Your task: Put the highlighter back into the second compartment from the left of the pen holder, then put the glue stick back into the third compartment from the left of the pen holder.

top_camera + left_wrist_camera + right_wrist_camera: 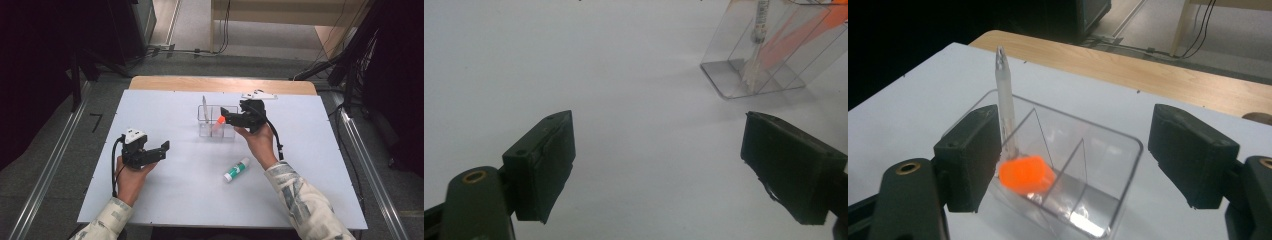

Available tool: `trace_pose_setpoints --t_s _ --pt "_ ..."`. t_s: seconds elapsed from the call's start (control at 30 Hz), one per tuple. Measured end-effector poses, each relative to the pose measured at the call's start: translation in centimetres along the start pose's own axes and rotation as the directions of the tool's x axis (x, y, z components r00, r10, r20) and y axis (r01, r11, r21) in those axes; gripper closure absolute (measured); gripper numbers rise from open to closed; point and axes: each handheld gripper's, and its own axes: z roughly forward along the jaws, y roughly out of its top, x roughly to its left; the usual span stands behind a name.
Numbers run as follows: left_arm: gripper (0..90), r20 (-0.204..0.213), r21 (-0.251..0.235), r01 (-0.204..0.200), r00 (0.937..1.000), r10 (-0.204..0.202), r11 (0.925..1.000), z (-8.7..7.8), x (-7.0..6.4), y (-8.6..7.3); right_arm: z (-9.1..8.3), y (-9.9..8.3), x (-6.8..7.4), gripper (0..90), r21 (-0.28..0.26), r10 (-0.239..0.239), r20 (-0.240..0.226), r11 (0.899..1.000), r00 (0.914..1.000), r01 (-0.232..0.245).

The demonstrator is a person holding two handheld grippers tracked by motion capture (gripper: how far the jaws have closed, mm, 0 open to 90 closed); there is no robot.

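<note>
The right gripper [226, 118] hovers with jaws spread over the clear divided organizer [205, 131] at the table's far middle. An orange-capped marker [1026, 174] leans in it beside a clear pen [1004, 90]. The left gripper [162, 150], jaws spread, holds nothing at near left.
</note>
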Motion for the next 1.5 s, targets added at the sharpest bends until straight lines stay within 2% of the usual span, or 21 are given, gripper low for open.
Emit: trace_pose_setpoints --t_s 0.2,0.37,0.87,1.23,1.5 --pt "14.8 -0.009 0.0 -0.014 0.9999 0.014 0.9999 0.0 -0.2 0.0 -1.4 -1.6 -0.6 18.5 0.008 -0.009 -0.005 1.0 0.9999 0.009" --pt "14.8 -0.013 0.0 -0.024 0.9996 0.024 0.9997 0.1 -0.4 -0.1 -2.6 -3.3 -1.5 18.6 0.018 0.003 -0.004 1.0 1.0 -0.002" --pt "15.0 -0.009 -0.004 -0.059 0.9982 0.059 0.9983 0.2 -1.5 -0.2 -6.4 -8.1 -5.3 18.6 0.05 0.034 0.068 0.998 0.9971 -0.037" --pt "15.0 0.0 0.001 -0.075 0.9972 0.075 0.9972 0.2 -2.1 -0.2 -9.3 -10.2 -7.1 18.6 0.053 0.037 0.125 0.998 0.9915 -0.044" --pt "15.0 0.006 -0.006 -0.082 0.9966 0.082 0.9966 0.3 -2.7 -0.3 -10.4 -11.1 -8.3 18.5 0.055 0.045 0.169 0.997 0.9847 -0.055"
